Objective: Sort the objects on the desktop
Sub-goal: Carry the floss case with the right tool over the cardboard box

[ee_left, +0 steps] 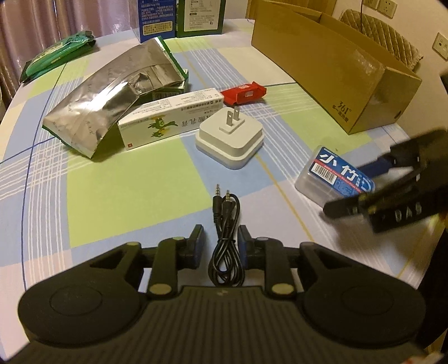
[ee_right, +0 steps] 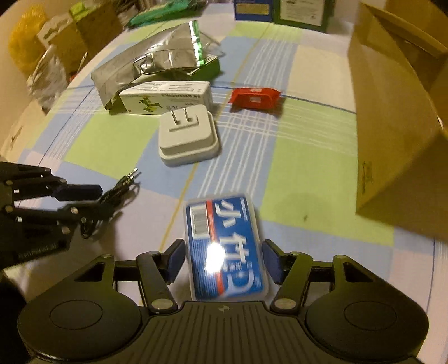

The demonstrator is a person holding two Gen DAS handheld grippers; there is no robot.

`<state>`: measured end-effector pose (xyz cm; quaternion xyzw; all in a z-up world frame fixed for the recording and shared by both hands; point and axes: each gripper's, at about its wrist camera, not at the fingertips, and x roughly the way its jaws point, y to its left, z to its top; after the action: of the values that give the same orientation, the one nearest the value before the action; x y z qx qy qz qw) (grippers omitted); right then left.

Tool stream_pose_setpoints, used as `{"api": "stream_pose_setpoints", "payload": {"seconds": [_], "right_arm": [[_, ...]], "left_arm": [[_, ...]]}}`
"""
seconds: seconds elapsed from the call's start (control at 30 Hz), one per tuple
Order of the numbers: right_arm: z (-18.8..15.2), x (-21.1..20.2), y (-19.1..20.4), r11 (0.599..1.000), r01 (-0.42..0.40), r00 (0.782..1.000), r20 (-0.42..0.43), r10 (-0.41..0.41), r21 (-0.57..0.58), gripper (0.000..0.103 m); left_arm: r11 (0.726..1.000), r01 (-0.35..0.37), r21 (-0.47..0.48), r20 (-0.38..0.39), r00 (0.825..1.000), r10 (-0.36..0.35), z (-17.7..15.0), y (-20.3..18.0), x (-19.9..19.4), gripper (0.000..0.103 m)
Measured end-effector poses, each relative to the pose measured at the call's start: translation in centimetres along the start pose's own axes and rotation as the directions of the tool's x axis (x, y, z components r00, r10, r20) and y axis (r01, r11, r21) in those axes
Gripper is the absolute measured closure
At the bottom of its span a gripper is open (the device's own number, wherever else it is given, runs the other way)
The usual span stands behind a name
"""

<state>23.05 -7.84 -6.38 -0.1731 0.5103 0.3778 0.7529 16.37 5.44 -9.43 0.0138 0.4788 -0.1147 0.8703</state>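
On the counter (ee_left: 134, 179), covered in a checked cloth of pale green, blue and white, the left hand-held gripper (ee_left: 220, 246) hangs over a coiled black audio cable with two jack plugs (ee_left: 224, 224); its blue-padded fingers (ee_left: 196, 246) stand on either side of the coil with a narrow gap to the wire, so the jaws are parted and grasp nothing. The right hand-held gripper (ee_right: 224, 260) straddles a clear plastic case with a blue and red label (ee_right: 224, 249), which lies flat on the cloth near the counter's front right; a slim gap shows between each blue pad (ee_right: 175, 260) and the case's side, so this gripper too is released, with the case between its fingers but not pinched. Behind the cable sits a white square plug adapter (ee_left: 231, 140), its two metal prongs pointing up. Just beyond it lies a long white carton with green print (ee_left: 170, 117), with a crumpled silver foil bag (ee_left: 112, 95) leaning across its far end. A small red wrapped packet (ee_left: 243, 93) lies near the carton's right end. An open brown cardboard box (ee_left: 330, 72) stands well to the right at the counter's edge. At the back stand a blue carton (ee_left: 154, 19) and a dark green carton (ee_left: 201, 16) side by side, and a green foil pouch (ee_left: 56, 56) lies at the far left.
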Motion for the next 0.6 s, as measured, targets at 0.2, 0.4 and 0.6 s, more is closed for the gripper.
{"api": "stream_pose_setpoints", "payload": {"seconds": [0.2, 0.4, 0.6], "right_arm": [[-1.6, -0.5, 0.3, 1.0, -0.018, 0.994, 0.11, 0.019, -0.006, 0.036], [-1.9, -0.7, 0.5, 1.0, -0.006, 0.988, 0.153, 0.009, -0.018, 0.036], [-2.0, -0.4, 0.6, 0.999, 0.012, 0.987, 0.159, -0.006, -0.035, 0.047]], "left_arm": [[1.0, 0.002, -0.023, 0.019, 1.0, -0.001, 0.1, -0.1, 0.2, 0.082], [0.999, -0.026, -0.029, 0.02, 0.999, 0.027, 0.3, -0.3, 0.8, 0.082], [0.999, -0.042, -0.018, 0.005, 0.999, 0.042, 0.3, -0.6, 0.9, 0.093]]}}
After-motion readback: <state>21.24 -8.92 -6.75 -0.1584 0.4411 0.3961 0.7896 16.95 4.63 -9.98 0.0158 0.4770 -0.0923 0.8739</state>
